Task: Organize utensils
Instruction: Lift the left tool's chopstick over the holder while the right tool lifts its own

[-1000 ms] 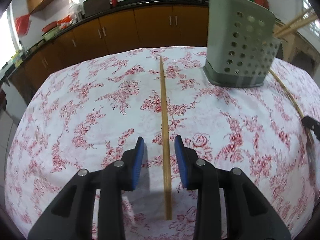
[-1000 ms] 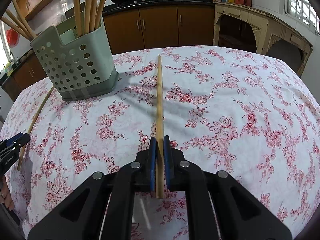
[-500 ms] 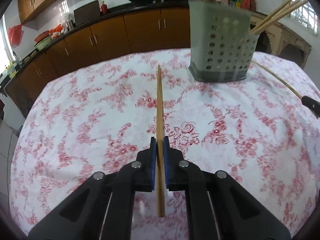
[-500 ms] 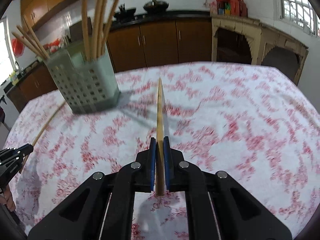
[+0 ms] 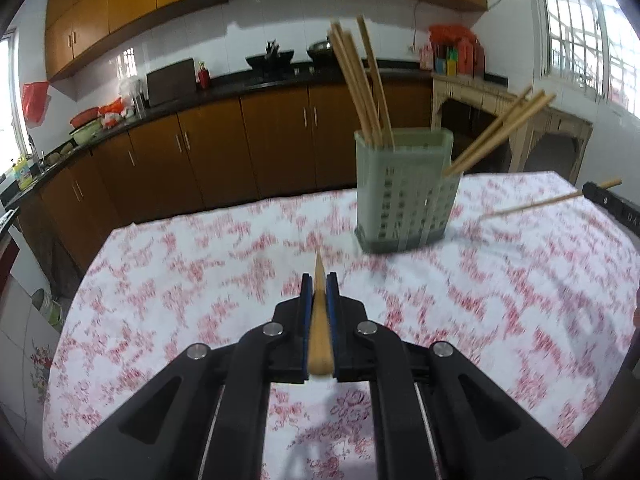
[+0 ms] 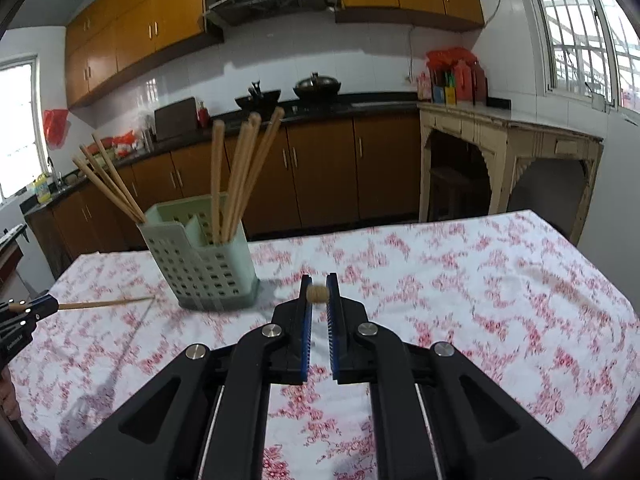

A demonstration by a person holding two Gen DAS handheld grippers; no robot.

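Observation:
My left gripper [image 5: 319,280] is shut on a wooden chopstick [image 5: 319,320], held above the floral tablecloth and pointing forward. My right gripper [image 6: 318,280] is shut on another chopstick [image 6: 317,293], seen end-on between the blue pads. A pale green perforated utensil holder [image 5: 404,192] stands on the table with several chopsticks upright in it; it also shows in the right wrist view [image 6: 200,256]. The left gripper with its chopstick shows at the left edge of the right wrist view [image 6: 24,308]; the right one shows at the right edge of the left view [image 5: 600,194].
The table [image 6: 480,300] has a white cloth with red flowers. Brown kitchen cabinets [image 5: 240,152] and a black counter run behind it. A cream side table [image 6: 508,152] stands at the back right.
Both grippers have lifted their chopsticks off the cloth and tilted up, so the kitchen wall is in view. The left gripper closed on its chopstick a second ago.

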